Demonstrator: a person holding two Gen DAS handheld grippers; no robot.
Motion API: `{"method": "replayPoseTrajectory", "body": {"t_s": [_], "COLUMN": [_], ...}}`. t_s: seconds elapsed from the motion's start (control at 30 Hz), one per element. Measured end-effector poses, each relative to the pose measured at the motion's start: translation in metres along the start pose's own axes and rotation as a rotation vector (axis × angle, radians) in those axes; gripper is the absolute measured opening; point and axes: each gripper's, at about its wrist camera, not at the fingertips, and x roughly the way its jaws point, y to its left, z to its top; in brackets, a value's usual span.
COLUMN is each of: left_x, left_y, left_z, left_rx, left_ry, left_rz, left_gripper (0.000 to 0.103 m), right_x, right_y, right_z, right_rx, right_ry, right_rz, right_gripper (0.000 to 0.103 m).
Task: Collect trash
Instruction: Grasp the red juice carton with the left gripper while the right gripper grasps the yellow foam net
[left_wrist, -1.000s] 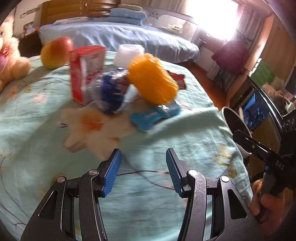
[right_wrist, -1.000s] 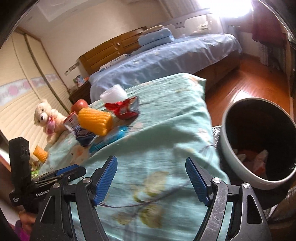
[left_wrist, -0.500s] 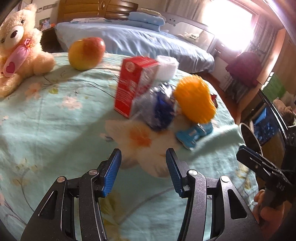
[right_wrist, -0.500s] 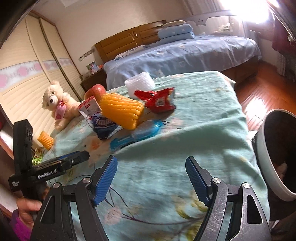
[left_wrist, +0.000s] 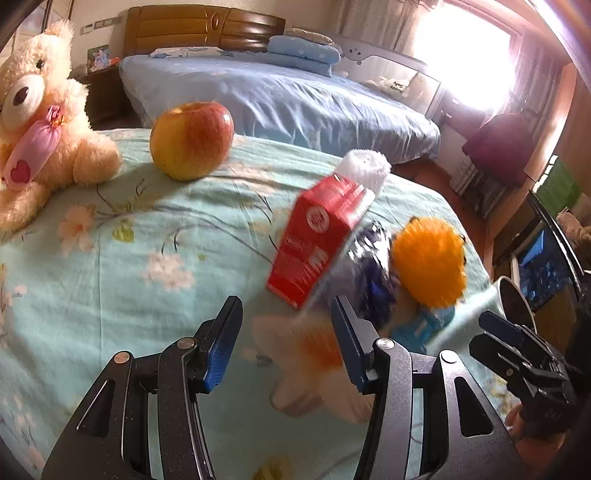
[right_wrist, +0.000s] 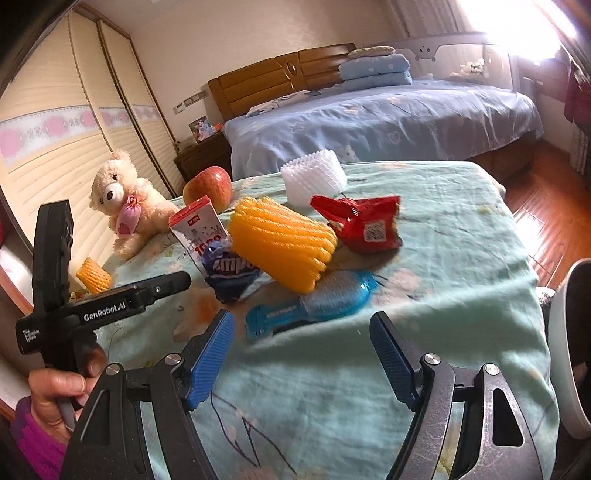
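A heap of trash lies on the teal flowered cloth (right_wrist: 443, 295): a red and white milk carton (left_wrist: 317, 236) (right_wrist: 197, 229), a blue snack bag (right_wrist: 231, 269) (left_wrist: 369, 273), an orange foam net (right_wrist: 280, 247) (left_wrist: 428, 258), a blue wrapper (right_wrist: 310, 306), a red wrapper (right_wrist: 362, 221) and a white foam net (right_wrist: 314, 177) (left_wrist: 364, 170). My left gripper (left_wrist: 286, 339) is open and empty, just short of the carton. My right gripper (right_wrist: 301, 354) is open and empty, in front of the blue wrapper.
An apple (left_wrist: 192, 138) and a teddy bear (left_wrist: 33, 122) sit at the back left. A small orange foam piece (right_wrist: 92, 275) lies at the left edge. A white bin (right_wrist: 569, 350) stands at the right beside the table. A blue bed (right_wrist: 388, 118) is behind.
Both grippers have swung left and moved closer to the trash heap. The bin has slid to the right edge of the right wrist view. Both stay open.
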Motion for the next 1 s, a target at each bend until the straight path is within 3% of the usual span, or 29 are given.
{"method": "replayPoseTrajectory", "body": {"t_s": [0.43,0.5,0.57,0.63,0.73,1.0], "left_x": [0.032,0.035,0.037,0.037,0.032,0.008], "left_y": [-0.007,-0.009,-0.013,-0.013,-0.011,0.001], "left_z": [0.017,0.017,0.016,0.014,0.011,-0.005], "left_rx": [0.068,0.079,0.096,0.101,0.092,0.045], "left_ry": [0.033,0.037,0.043,0.042,0.032,0.008], "left_rz": [-0.030,-0.043,-0.047,-0.048,-0.045,-0.038], "left_gripper": [0.050,0.047,0.032,0.031,0.031,0.031], "right_x": [0.031,0.038,0.044,0.047,0.046,0.029], "right_y": [0.012,0.012,0.011,0.009,0.007,0.007], "right_z": [0.025,0.026,0.026,0.025,0.022,0.013], "right_rx": [-0.067,-0.070,-0.071,-0.067,-0.058,-0.036], "right_ry": [-0.002,0.008,0.025,0.037,0.040,0.025], "right_rz": [-0.020,-0.026,-0.036,-0.036,-0.038,-0.018], "right_gripper": [0.069,0.060,0.043,0.023,0.017,0.013]}}
